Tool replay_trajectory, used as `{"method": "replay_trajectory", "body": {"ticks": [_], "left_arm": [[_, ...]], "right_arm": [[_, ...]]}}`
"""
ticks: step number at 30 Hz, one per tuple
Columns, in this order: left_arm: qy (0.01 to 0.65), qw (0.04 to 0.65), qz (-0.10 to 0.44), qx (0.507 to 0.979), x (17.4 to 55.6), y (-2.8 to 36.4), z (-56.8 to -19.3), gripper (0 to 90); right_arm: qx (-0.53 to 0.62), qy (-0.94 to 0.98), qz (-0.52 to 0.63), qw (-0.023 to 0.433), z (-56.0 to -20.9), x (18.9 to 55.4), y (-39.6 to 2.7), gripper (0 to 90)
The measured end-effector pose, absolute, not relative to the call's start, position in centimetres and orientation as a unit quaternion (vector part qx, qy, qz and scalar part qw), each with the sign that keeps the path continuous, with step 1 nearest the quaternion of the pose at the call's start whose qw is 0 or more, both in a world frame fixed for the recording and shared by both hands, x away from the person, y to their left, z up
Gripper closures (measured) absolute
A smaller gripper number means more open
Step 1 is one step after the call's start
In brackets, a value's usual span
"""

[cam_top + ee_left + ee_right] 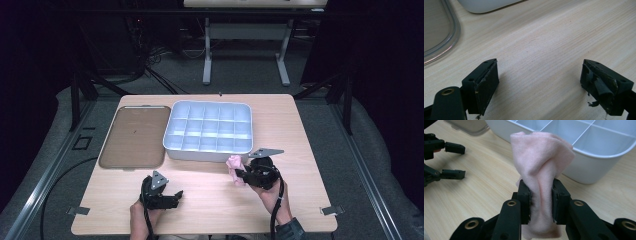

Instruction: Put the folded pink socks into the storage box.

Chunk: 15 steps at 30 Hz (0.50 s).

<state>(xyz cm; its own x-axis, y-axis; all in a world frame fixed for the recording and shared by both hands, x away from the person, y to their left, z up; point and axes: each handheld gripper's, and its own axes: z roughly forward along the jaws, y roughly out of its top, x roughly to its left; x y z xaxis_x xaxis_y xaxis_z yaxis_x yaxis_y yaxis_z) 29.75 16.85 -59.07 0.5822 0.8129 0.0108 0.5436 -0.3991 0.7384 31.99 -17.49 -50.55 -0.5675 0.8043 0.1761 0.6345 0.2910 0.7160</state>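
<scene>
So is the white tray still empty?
Empty: the tray's compartments are bare; the pink cloth is pinched in the right claw outside it.

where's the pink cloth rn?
Pink cloth is pinched in the right hand-held gripper, right of centre in the high view, just in front of the white divided tray.
</scene>
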Motion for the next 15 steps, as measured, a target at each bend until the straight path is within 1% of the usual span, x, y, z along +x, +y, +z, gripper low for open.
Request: {"method": "replay_trajectory", "body": {"ticks": [15], "left_arm": [[0.417, 0.357, 0.188, 0.814, 29.7, 16.8, -59.1, 14.8]], "right_arm": [[0.455, 0.779, 0.410, 0.132, -47.6, 33.0, -19.0, 72.7]]}}
